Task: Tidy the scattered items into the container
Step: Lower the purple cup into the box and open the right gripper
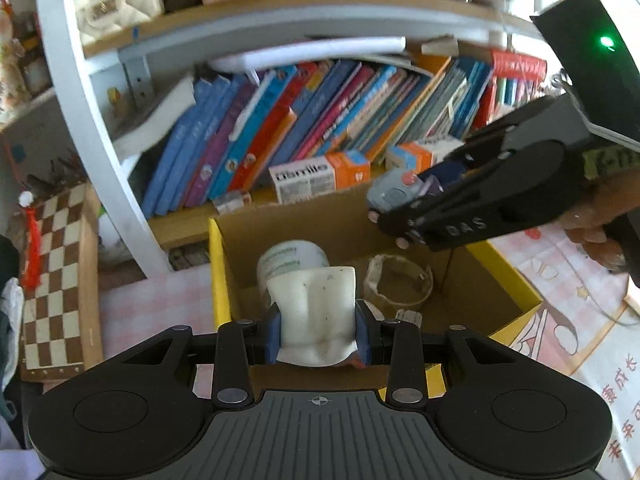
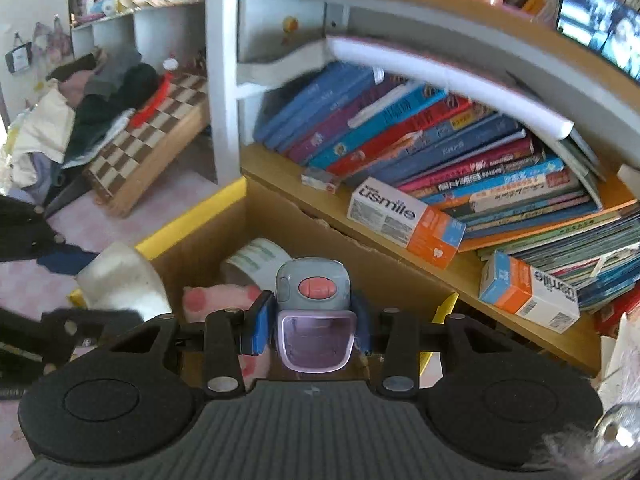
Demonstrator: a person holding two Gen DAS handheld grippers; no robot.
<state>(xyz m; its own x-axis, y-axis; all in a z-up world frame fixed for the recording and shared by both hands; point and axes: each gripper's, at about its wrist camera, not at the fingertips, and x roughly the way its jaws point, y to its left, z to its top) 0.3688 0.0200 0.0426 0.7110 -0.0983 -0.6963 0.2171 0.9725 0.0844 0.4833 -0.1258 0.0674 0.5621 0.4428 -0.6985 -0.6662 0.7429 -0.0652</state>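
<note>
Now both grippers, left (image 1: 316,334) clamped on a cup (image 1: 314,308) and right (image 2: 314,332) on a toy (image 2: 314,312), may collide above the box (image 1: 219,264).

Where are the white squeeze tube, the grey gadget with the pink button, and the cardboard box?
White squeeze tube (image 1: 314,312): left wrist view, middle of its body.
Grey gadget (image 2: 312,288): right wrist view, on its pink button.
Cardboard box (image 1: 220,272): left wrist view, yellow left wall.

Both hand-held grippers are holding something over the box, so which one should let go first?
Probably the right hand-held gripper: its grey toy hangs over the open middle of the cardboard box. The left hand-held gripper, shut on a white tube, sits nearer the box's edge.
</note>
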